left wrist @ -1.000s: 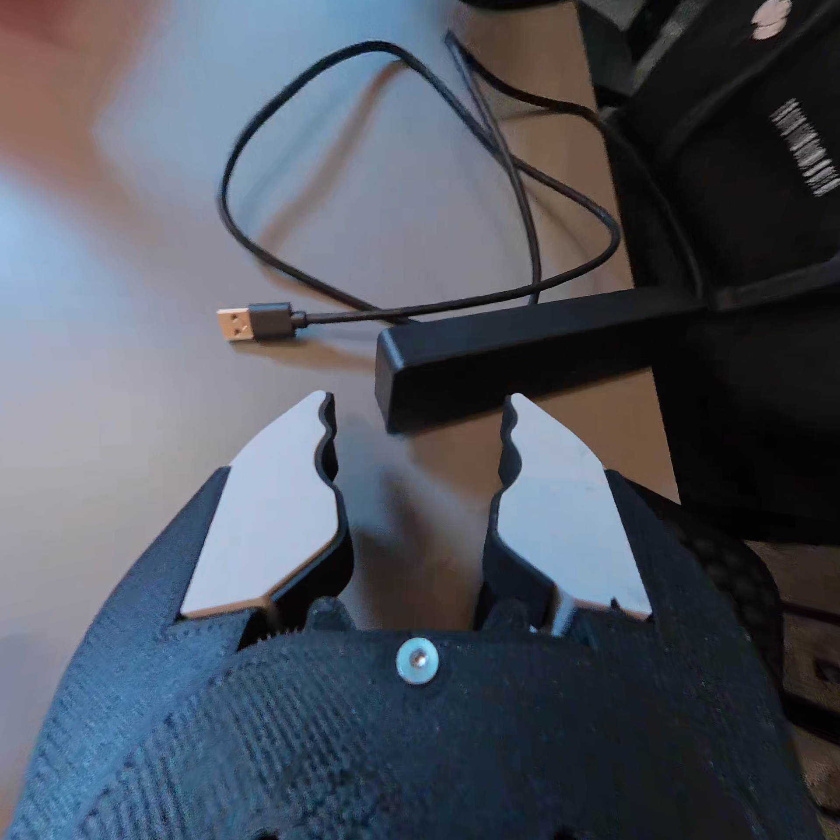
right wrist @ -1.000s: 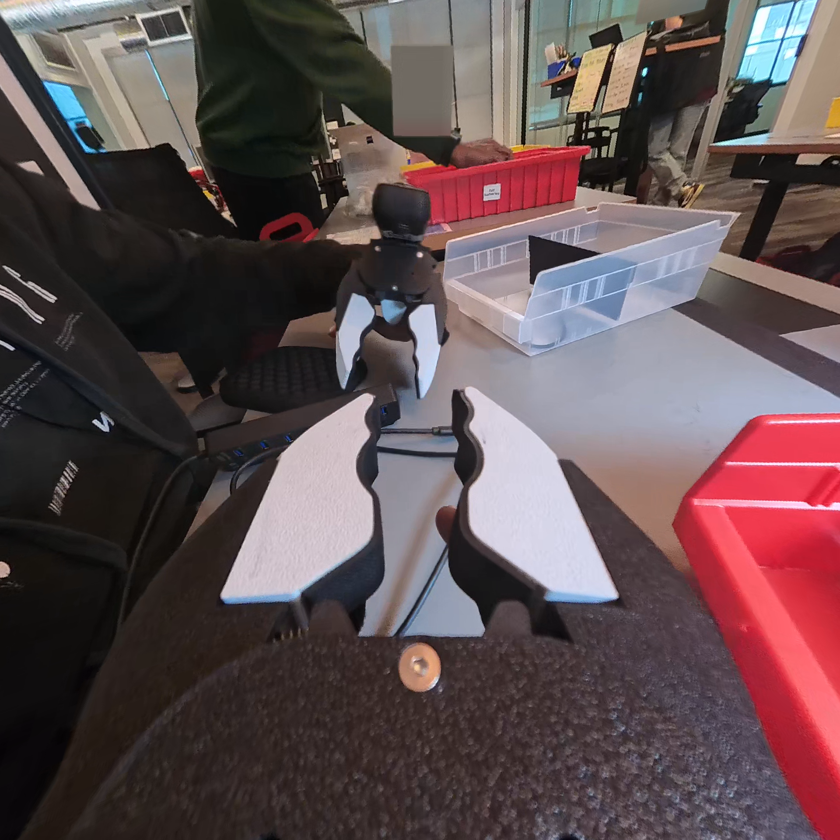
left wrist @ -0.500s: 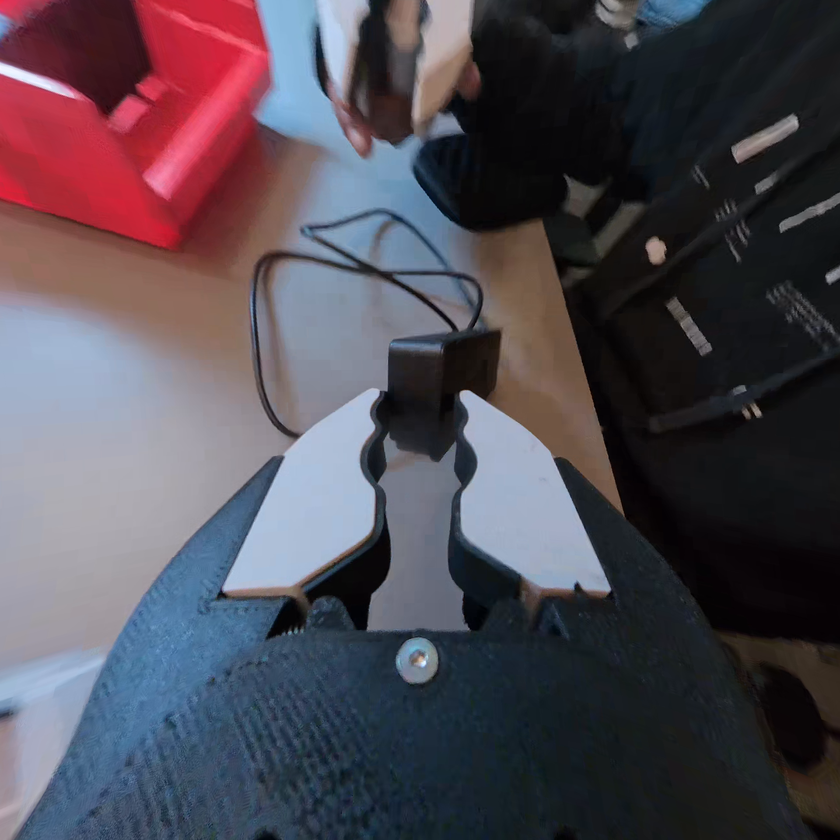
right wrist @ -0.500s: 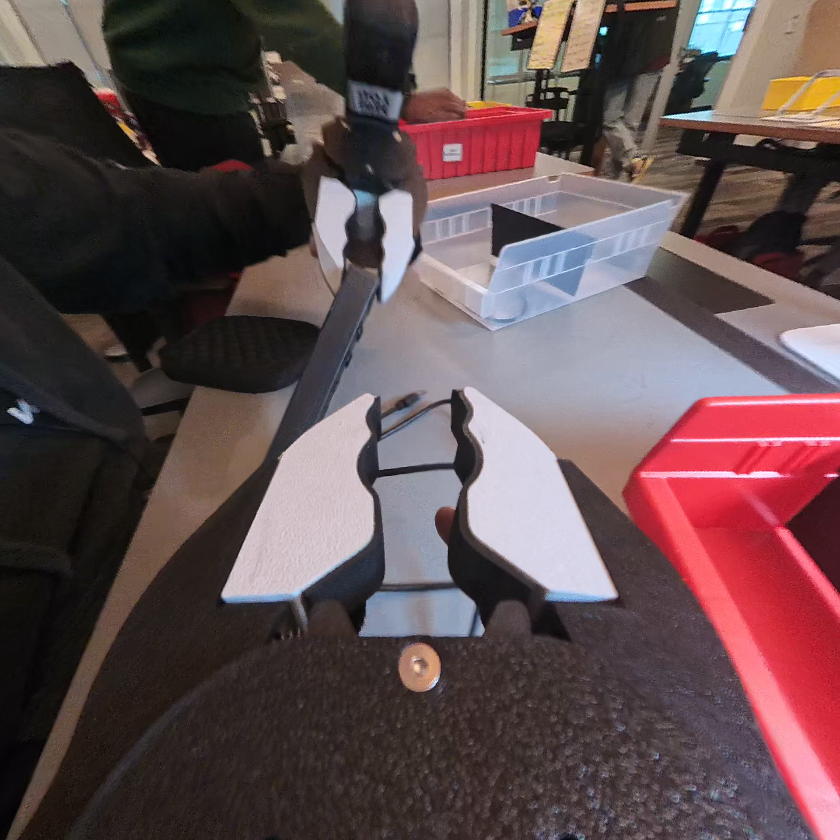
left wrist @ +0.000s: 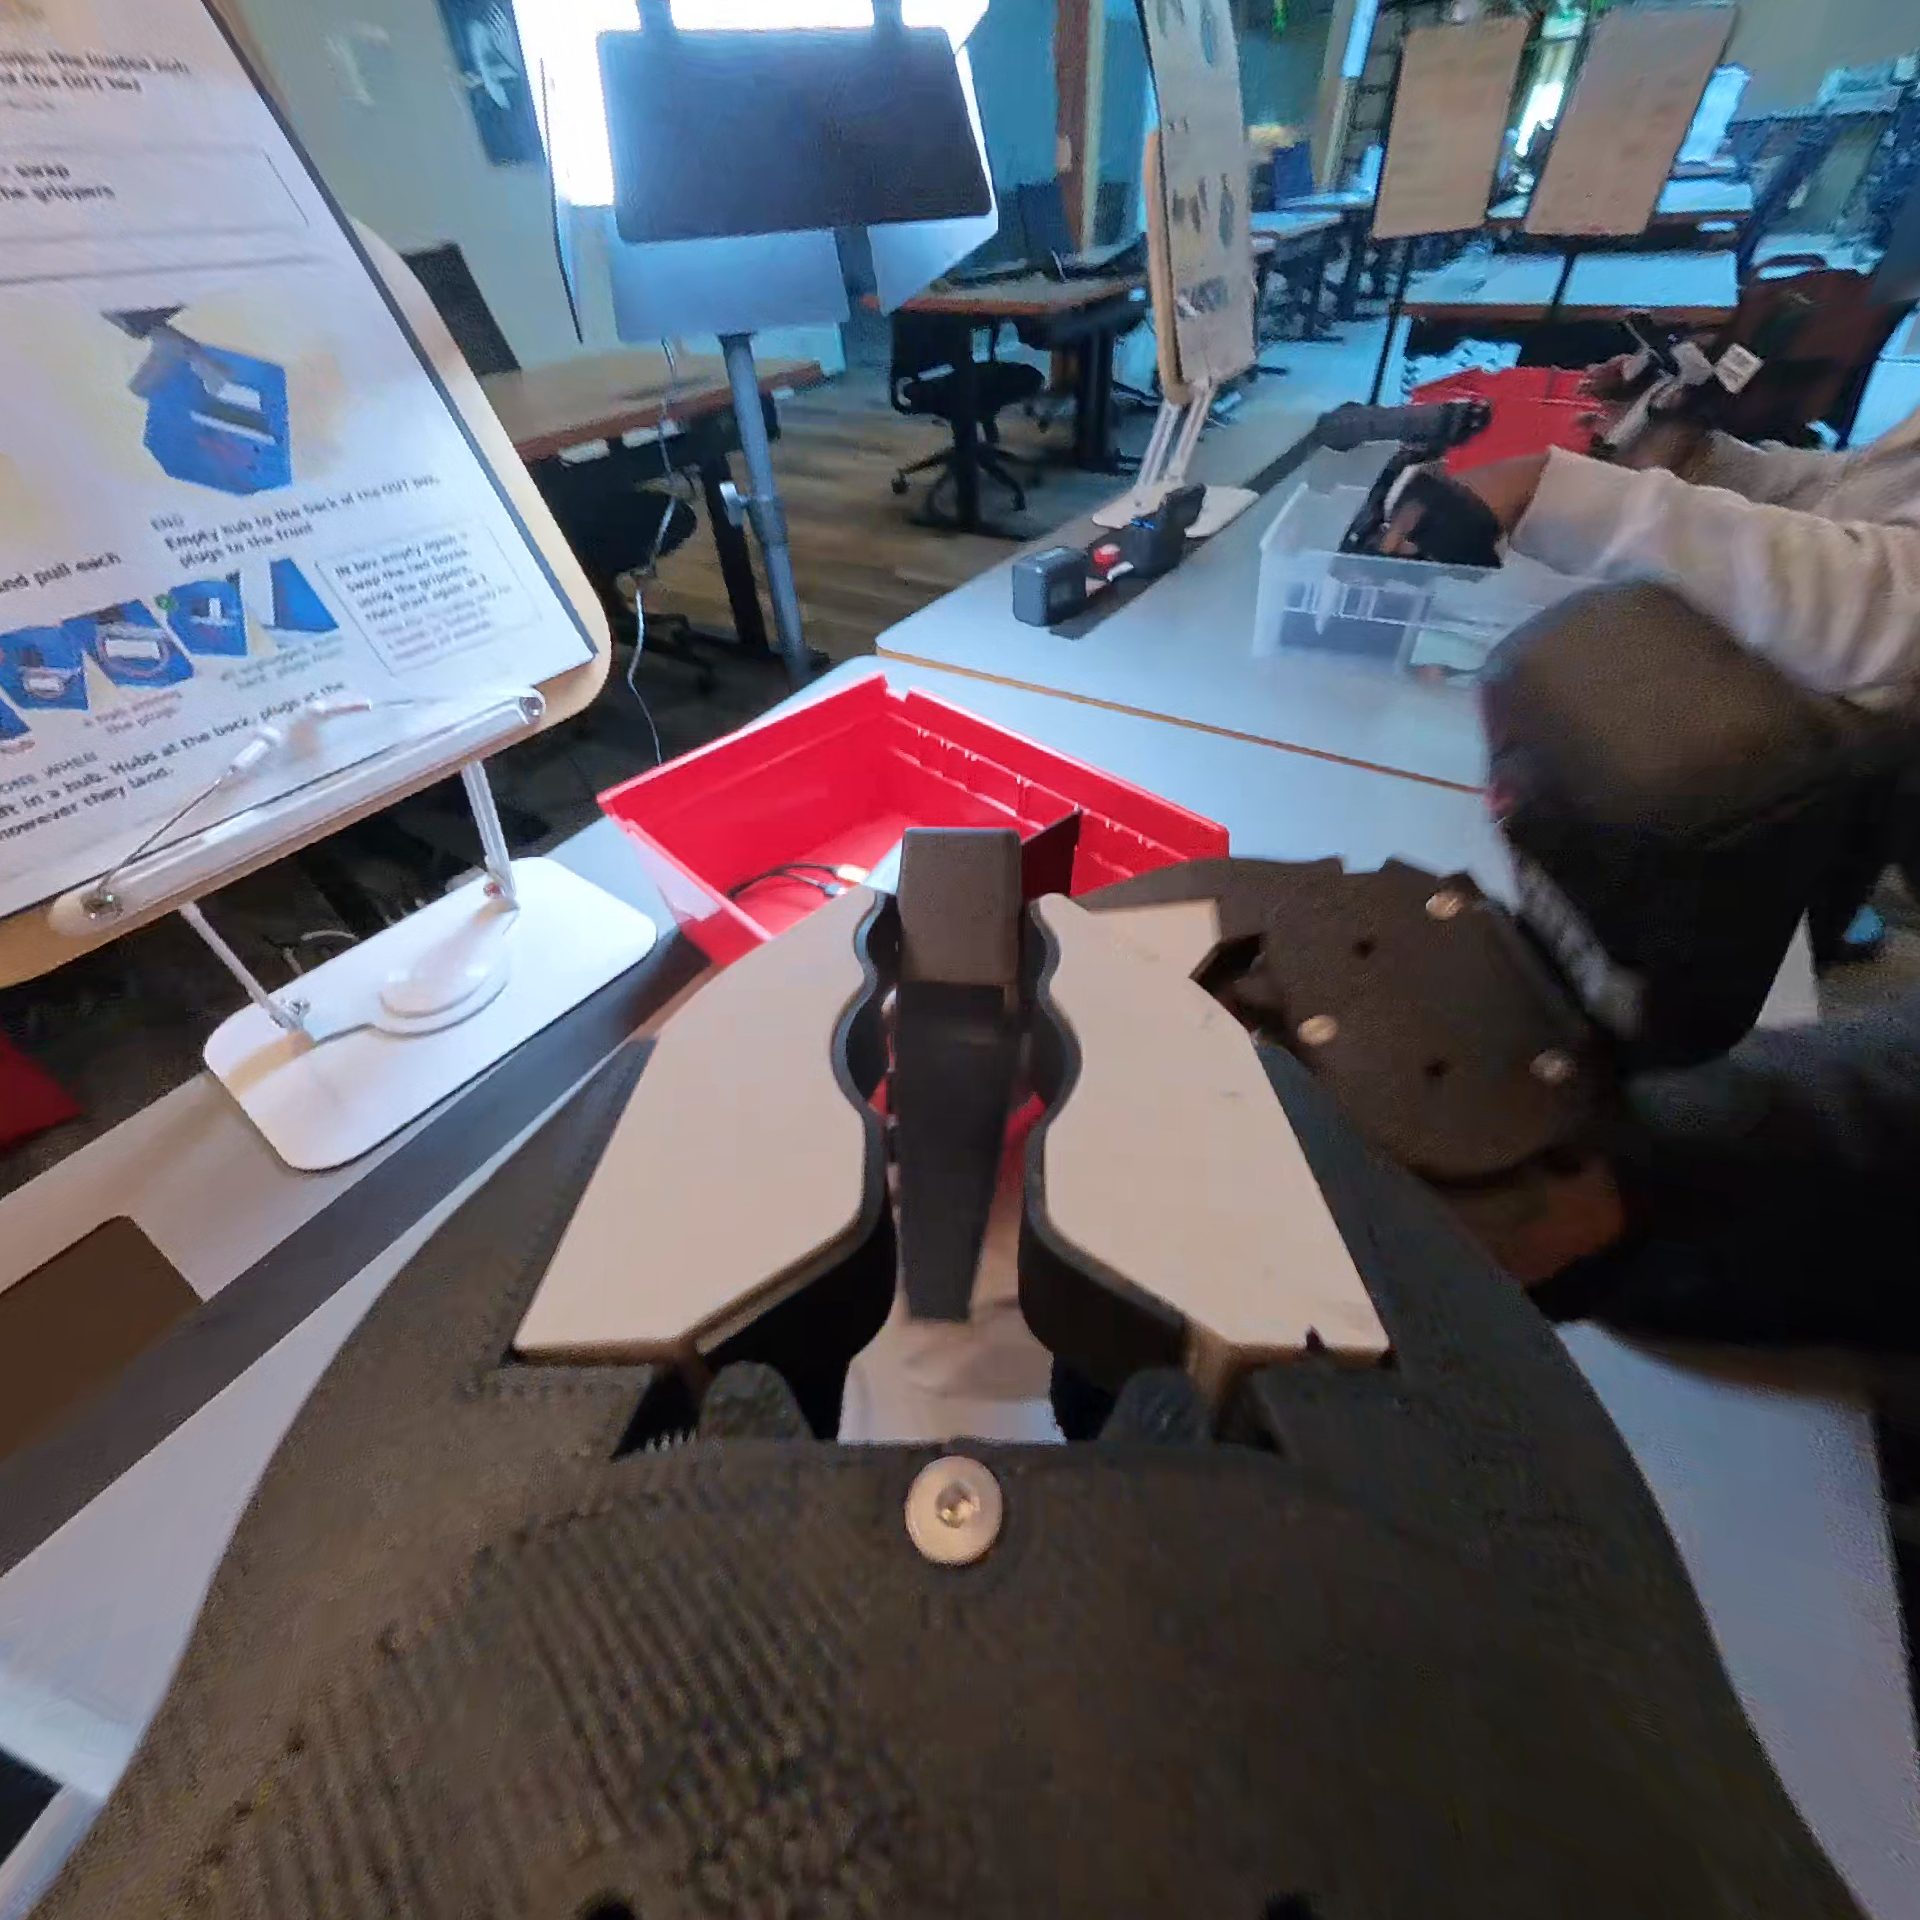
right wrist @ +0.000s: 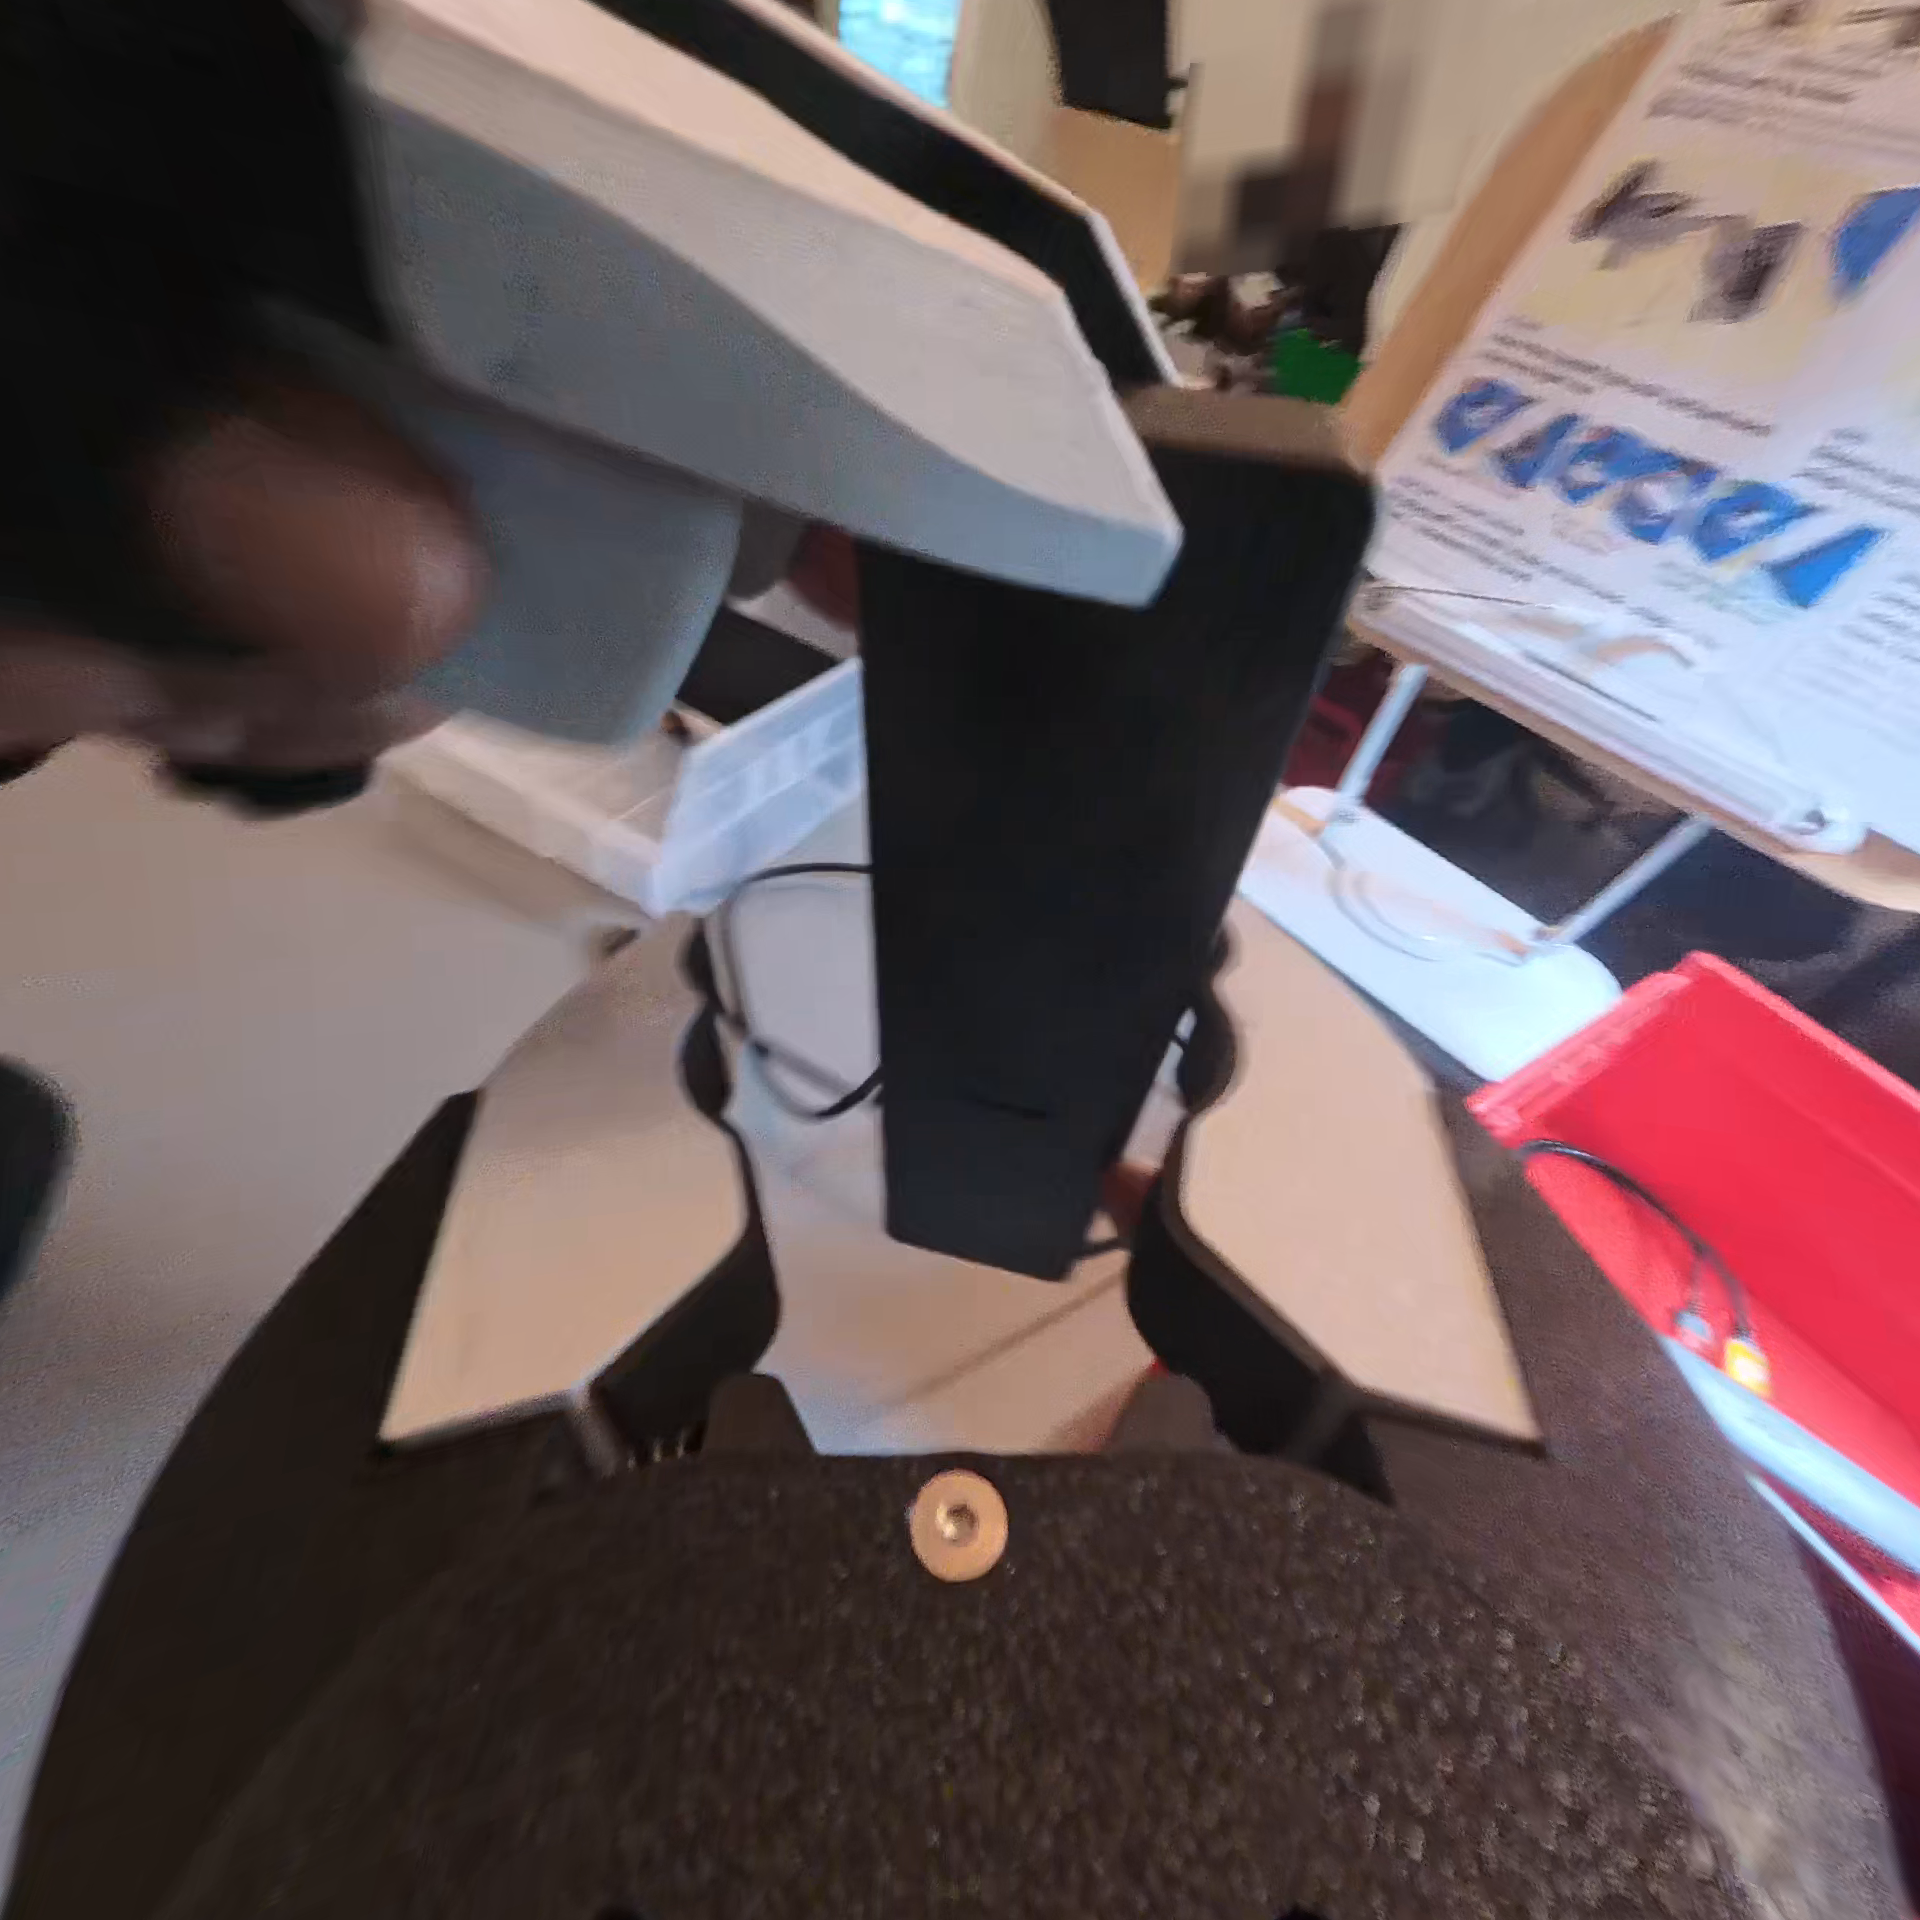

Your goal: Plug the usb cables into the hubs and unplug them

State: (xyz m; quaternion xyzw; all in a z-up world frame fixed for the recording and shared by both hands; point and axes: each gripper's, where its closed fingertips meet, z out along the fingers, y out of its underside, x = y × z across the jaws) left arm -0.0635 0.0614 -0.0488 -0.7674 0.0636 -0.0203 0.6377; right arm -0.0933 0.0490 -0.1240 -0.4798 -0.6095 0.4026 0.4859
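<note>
Left gripper [left wrist: 956, 935] is clamped on the black hub [left wrist: 951, 1049], both fingers [left wrist: 727, 1132] pressed on its sides; hub runs lengthwise between them, far end poking past the tips. Hub is lifted off the table [left wrist: 1226, 727], above the near edge of the red bin [left wrist: 1039, 790]. A black cable [left wrist: 790, 878] lies in that bin. Right gripper [left wrist: 1434, 1029] shows in the left wrist view just right of the left fingers, black body with screws, blurred, held by a dark-gloved hand [left wrist: 1662, 790].

Right wrist view: right gripper [right wrist: 956, 997] stands spread wide, fingers [right wrist: 582, 1247] apart. The hub [right wrist: 1081, 831] hangs down into the gap, upright, nearer the right finger; contact there cannot be told. Hub's top is pinched by the left gripper [right wrist: 1143, 499], whose white finger [right wrist: 748, 343] crosses from upper left. Picture is motion-blurred. A black cable [right wrist: 769, 997] lies on the table [right wrist: 208, 987] behind the hub, by a clear bin [right wrist: 748, 790]. Red bin [right wrist: 1745, 1164] sits at right with a thin cable [right wrist: 1662, 1216] inside.

An instruction board on a white stand [left wrist: 416, 987] stands left of the red bin. At another table a person's white sleeve [left wrist: 1714, 540] reaches over a clear tray [left wrist: 1351, 603].
</note>
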